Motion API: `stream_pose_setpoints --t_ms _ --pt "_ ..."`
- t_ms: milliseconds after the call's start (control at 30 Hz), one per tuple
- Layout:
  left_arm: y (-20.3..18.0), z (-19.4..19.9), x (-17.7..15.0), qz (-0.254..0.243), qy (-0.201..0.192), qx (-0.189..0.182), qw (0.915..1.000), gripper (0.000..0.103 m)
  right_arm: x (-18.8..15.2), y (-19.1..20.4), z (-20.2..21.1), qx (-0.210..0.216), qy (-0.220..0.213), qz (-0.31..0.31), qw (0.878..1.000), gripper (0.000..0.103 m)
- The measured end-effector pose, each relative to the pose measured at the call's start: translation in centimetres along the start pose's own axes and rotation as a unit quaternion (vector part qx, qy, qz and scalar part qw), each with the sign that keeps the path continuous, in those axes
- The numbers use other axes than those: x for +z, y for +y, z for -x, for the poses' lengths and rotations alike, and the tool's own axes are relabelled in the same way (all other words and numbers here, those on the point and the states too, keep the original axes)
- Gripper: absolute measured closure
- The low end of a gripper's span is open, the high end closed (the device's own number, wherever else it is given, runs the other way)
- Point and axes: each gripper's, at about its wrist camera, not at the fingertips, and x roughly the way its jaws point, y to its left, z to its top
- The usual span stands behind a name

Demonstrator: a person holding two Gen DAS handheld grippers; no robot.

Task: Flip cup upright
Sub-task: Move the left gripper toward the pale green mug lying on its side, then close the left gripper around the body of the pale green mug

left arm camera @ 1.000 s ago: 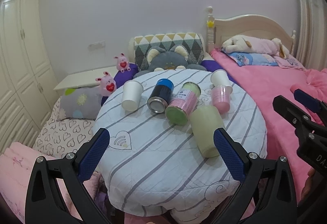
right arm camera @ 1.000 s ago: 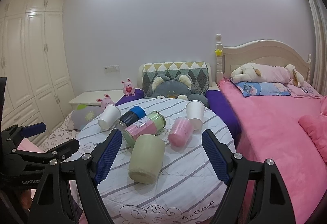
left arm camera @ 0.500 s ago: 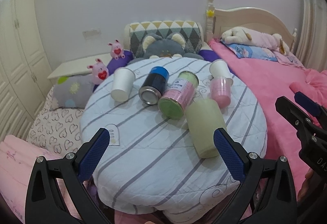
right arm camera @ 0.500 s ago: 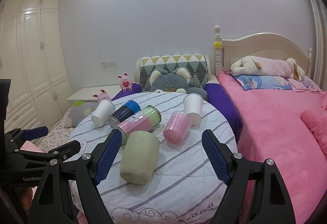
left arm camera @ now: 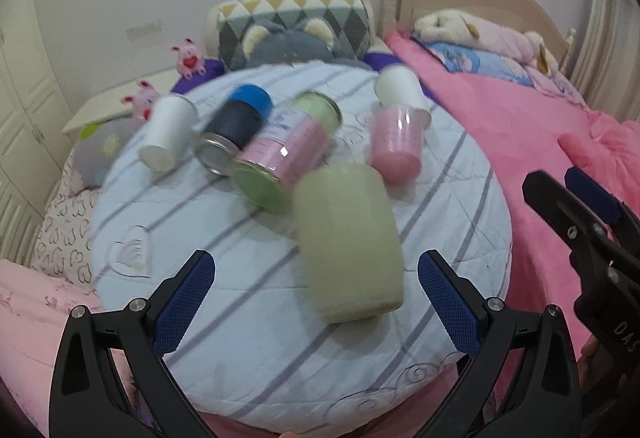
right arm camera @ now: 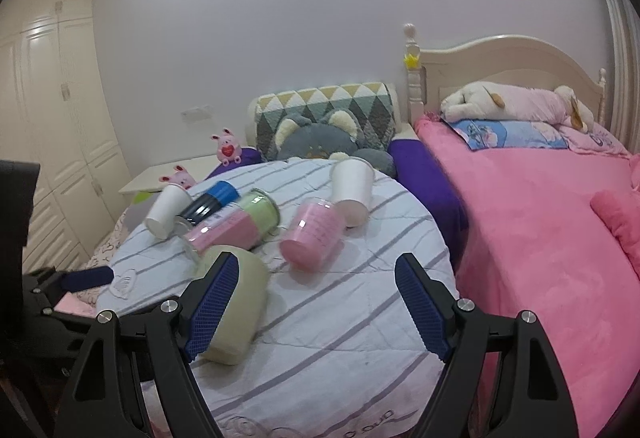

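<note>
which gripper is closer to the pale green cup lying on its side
Left. The left gripper is open right in front of the pale green cup, framing it. The right gripper sits off to the cup's right, aimed toward the pink cup.

My left camera view is smeared by motion blur, so the print on the pink jar (left arm camera: 286, 150) is unreadable. In my right view, my own finger (right arm camera: 212, 302) hides part of the pale green cup (right arm camera: 240, 312). The lower edge cuts off the round table (right arm camera: 340, 358) in both views.
</note>
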Motion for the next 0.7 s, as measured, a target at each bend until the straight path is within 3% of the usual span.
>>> stream_pose_setpoints --t_ms 300,700 --pt "-2.6 -4.3 0.5 0.009 0.043 0.007 0.999 0.0 -0.6 -3.2 -3.3 0.017 0.03 -0.016 0.999 0.021" --pt "-3.7 -7.6 0.9 0.019 0.065 0.042 0.9968 0.004 -0.8 -5.2 -5.8 0.039 0.045 -0.023 0.998 0.021"
